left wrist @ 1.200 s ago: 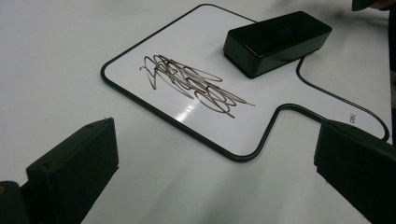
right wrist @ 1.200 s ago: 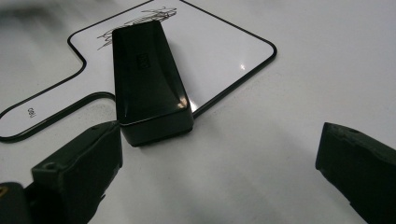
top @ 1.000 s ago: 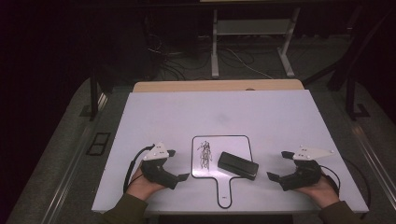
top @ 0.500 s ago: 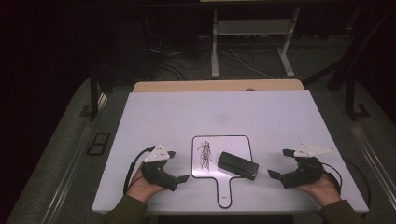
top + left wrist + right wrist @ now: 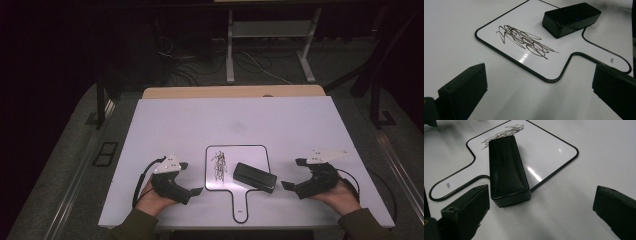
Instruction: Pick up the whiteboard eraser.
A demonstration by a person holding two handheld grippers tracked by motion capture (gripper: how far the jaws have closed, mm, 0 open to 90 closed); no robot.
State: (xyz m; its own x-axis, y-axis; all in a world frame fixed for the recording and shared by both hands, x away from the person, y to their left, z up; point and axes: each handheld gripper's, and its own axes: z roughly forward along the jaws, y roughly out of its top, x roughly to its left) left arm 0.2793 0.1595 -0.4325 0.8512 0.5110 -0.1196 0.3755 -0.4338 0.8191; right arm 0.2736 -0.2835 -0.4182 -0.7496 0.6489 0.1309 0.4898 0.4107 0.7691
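Both grippers, left (image 5: 190, 178) and right (image 5: 292, 173), are black with blocky jaws, grey three-cornered top plates and black trailing cables; the sleeves (image 5: 131, 227) are olive-brown.

Table (image 5: 175, 125): white top, smooth, matt; pale wood-look strip at far edge.
Whiteboard (image 5: 529, 18): glossy white face with glare spots, thin black rim.
Eraser (image 5: 507, 170): black plastic, smooth, faint sheen.
Left gripper (image 5: 191, 178): jaws matt black plastic.
Right gripper (image 5: 294, 173): jaws matt black, slightly rough-edged.
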